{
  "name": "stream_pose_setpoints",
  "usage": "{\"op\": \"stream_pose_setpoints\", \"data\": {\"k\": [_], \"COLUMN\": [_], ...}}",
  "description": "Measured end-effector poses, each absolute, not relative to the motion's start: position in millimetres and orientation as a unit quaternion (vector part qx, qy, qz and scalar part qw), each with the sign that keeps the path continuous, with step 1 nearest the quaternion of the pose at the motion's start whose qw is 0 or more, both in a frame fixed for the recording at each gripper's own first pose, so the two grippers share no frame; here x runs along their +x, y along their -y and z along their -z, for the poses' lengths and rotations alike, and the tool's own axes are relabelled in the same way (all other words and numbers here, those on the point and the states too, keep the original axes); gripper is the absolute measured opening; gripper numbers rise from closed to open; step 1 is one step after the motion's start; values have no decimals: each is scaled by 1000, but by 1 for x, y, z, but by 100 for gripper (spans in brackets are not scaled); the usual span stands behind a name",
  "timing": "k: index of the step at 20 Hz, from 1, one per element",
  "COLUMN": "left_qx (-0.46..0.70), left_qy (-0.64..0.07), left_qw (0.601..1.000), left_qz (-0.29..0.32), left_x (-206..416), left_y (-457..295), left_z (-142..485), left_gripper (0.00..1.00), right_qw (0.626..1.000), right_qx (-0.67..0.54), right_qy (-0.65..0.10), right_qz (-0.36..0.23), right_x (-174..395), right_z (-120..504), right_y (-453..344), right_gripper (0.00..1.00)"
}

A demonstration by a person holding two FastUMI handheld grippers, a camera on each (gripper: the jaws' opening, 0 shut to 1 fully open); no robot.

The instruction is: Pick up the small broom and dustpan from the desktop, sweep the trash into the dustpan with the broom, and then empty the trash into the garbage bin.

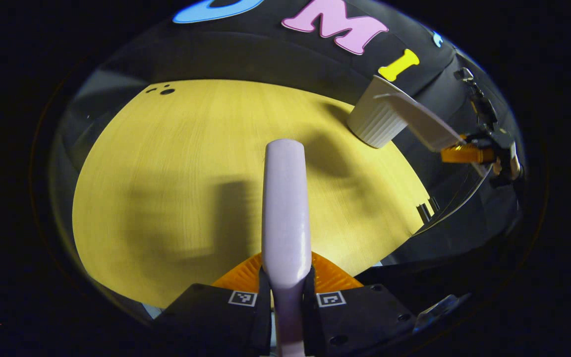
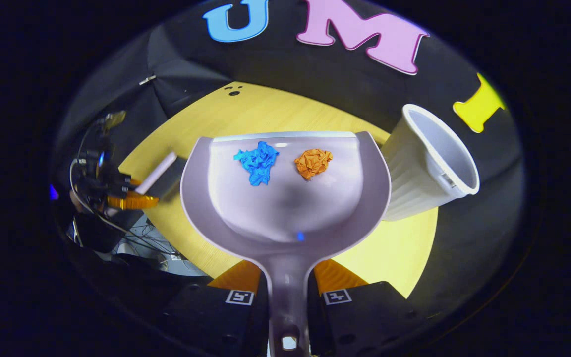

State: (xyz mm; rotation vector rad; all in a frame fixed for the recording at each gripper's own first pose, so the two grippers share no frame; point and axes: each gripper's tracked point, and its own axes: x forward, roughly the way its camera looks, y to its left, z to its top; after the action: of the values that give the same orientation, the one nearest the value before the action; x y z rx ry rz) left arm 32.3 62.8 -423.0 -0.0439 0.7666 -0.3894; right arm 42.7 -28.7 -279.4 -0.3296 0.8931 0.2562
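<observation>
step: emptying | R gripper [image 2: 288, 297] clamped dustpan [image 2: 285, 198] handle, 2 paper wads [image 2: 258, 161] aboard | L gripper [image 1: 285, 297] clamped broom [image 1: 285, 208] | next: tip pan over bin [image 2: 429, 158]

A yellow wood-grain desktop [image 1: 176, 163] fills the middle. A white ribbed garbage bin [image 2: 427, 163] stands at its far right edge.

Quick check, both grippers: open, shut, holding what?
Left gripper: shut on the broom handle.
Right gripper: shut on the dustpan handle; blue paper wad and orange paper wad lie in the pan.
</observation>
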Motion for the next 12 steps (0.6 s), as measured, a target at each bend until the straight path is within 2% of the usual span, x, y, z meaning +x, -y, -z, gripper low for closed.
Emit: {"op": "stream_pose_setpoints", "data": {"k": [4,5,6,10,11,12], "left_qx": [-71,-78,-80,-59,-68,-81], "left_qy": [-371,-372,-373,-371,-367,-363], "left_qw": [909,908,909,918,920,921], "left_qz": [179,175,167,130,123,118], "left_x": [3,1,0,-3,-4,-5], "left_y": [-83,-85,-90,-117,-120,-120], "left_z": [415,420,424,432,430,426], "left_gripper": [29,29,29,29,28,29], "right_qw": [894,898,900,900,900,899], "right_qx": [-158,-159,-158,-169,-167,-157], "right_qy": [-409,-402,-400,-400,-403,-409], "right_qz": [-93,-82,-73,-26,-16,-8], "right_x": [47,50,57,91,80,82], "right_z": [283,281,281,301,298,302], "right_y": [30,30,32,22,26,24], "right_gripper": [36,31,36,35,36,41]}}
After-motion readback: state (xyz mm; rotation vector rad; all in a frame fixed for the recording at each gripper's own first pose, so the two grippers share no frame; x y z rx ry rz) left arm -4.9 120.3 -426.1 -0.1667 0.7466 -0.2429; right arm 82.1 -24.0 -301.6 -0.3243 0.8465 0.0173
